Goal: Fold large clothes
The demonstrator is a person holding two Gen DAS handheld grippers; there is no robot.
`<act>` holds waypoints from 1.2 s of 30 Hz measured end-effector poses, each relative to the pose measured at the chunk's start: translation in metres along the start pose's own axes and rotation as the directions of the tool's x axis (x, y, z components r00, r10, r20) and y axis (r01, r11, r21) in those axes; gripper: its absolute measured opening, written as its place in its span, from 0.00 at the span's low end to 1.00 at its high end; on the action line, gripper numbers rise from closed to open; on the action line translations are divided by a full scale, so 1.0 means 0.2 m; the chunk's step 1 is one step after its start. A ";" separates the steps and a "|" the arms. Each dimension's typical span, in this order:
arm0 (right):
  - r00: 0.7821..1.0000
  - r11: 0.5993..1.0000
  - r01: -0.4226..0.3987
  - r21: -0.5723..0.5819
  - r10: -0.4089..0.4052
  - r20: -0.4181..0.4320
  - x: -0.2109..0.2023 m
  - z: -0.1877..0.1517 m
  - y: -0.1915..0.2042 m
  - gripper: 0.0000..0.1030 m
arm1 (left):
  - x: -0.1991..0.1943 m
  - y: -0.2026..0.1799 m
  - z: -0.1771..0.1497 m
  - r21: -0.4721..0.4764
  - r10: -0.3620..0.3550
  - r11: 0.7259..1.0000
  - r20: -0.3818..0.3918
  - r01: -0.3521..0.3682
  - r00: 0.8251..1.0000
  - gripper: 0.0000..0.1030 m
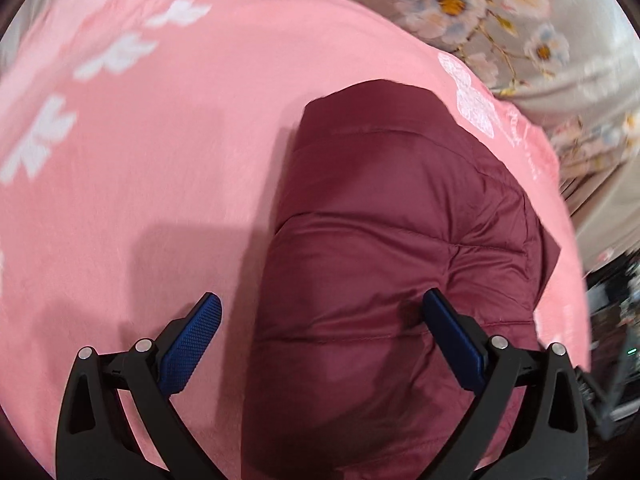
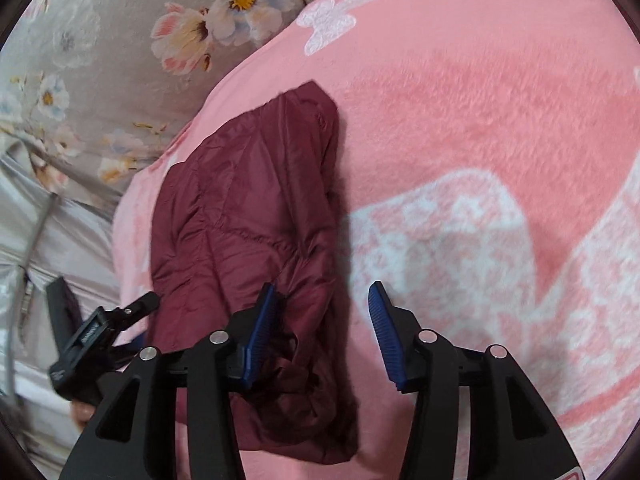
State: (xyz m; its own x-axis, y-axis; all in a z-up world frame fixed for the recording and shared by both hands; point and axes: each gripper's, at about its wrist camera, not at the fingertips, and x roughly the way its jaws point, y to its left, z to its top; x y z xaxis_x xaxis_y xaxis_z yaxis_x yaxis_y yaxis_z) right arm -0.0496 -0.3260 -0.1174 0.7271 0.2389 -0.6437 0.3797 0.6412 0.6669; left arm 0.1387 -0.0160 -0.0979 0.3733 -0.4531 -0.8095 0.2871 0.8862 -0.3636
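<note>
A maroon quilted jacket (image 1: 384,264) lies bundled lengthwise on a pink fleece blanket (image 1: 160,168). My left gripper (image 1: 322,306) hovers open over the jacket's near part. Its right pad (image 1: 452,340) is above the jacket and its left pad (image 1: 192,344) is above bare blanket. In the right wrist view the same jacket (image 2: 248,216) stretches away from me. My right gripper (image 2: 324,290) stands open at the jacket's right edge. Its left pad (image 2: 260,332) lies against the puffy fabric, its right pad (image 2: 386,336) over the blanket (image 2: 480,120). Nothing is pinched in either gripper.
The blanket carries white flower and bow prints and covers a bed with a grey floral sheet (image 2: 100,60), (image 1: 500,12). A hand (image 2: 82,412) at the lower left of the right wrist view holds black gripper hardware. Dark clutter (image 1: 616,340) sits beyond the bed's right edge.
</note>
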 end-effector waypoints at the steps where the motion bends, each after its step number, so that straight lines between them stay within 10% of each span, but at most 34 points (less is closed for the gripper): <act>1: 0.999 0.999 -0.034 0.025 0.035 -0.015 0.02 0.00 -0.01 0.53 | 0.02 0.02 0.00 -0.022 -0.023 1.000 -0.021 0.022 1.000 0.95; 17: 0.994 0.994 -0.106 -0.007 0.106 -0.032 0.16 0.05 0.07 0.56 | 0.15 -0.12 -0.01 0.058 0.002 0.998 -0.021 -0.001 1.000 0.96; 29: 0.997 0.996 -0.079 -0.048 0.079 -0.005 0.16 0.03 0.08 0.33 | 0.16 -0.20 -0.03 0.133 0.077 0.988 0.041 -0.082 0.996 0.95; 36: 0.998 0.984 0.000 -0.181 0.012 0.067 0.00 0.00 0.24 0.17 | -0.08 -0.27 -0.04 0.203 -0.010 0.979 0.057 -0.002 0.998 0.46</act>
State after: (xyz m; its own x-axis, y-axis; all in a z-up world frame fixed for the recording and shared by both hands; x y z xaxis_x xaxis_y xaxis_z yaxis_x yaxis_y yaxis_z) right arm -0.0313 -0.2953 -0.0842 0.7683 0.1977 -0.6088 0.2700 0.7623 0.5883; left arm 0.1102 -0.0561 -0.0693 0.4202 -0.4667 -0.7783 0.4596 0.8489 -0.2609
